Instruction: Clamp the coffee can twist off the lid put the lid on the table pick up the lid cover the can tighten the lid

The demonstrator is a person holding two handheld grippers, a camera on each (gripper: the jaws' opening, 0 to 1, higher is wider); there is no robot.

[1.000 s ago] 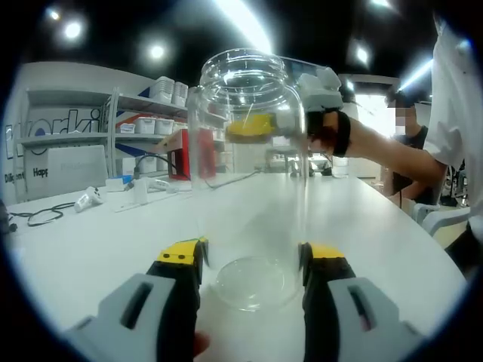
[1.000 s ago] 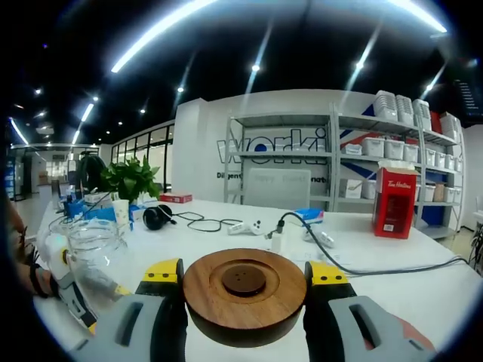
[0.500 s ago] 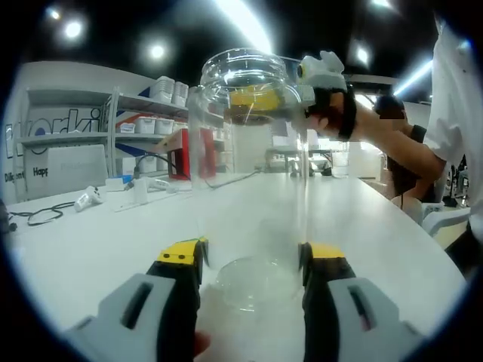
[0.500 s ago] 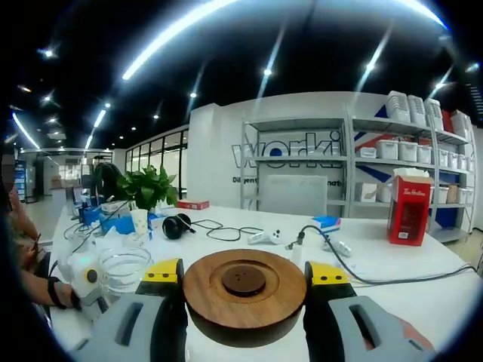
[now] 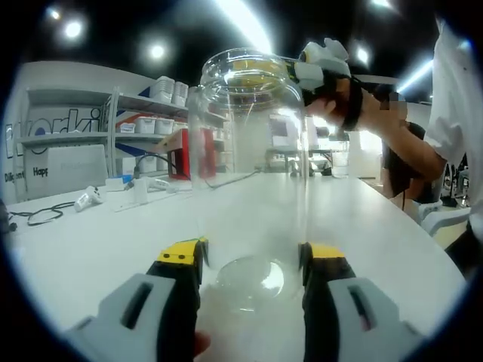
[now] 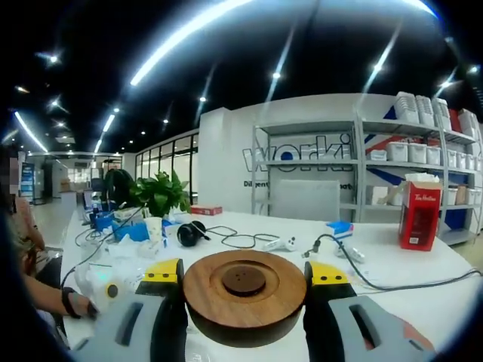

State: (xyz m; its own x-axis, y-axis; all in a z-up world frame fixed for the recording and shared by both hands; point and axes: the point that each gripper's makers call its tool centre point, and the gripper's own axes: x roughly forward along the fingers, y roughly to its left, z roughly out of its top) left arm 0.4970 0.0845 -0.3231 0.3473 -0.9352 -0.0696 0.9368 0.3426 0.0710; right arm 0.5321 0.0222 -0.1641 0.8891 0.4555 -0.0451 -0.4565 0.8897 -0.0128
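The white table (image 5: 90, 249) is carrying the clear glass can (image 5: 249, 173), which is standing upright and open at the top. The left gripper (image 5: 251, 260) is clamping the can's base between its jaws. The right gripper (image 6: 244, 277) is holding the round wooden lid (image 6: 244, 290) tightly between its jaws, and in the left gripper view it is hovering beside the can's rim.

1. A red box (image 6: 419, 220) is seen standing on the white table (image 6: 392, 264).
2. Headphones (image 6: 189, 234) are laid near a potted plant (image 6: 156, 197).
3. Shelves (image 6: 362, 162) are stocked with white bins (image 6: 398, 151).
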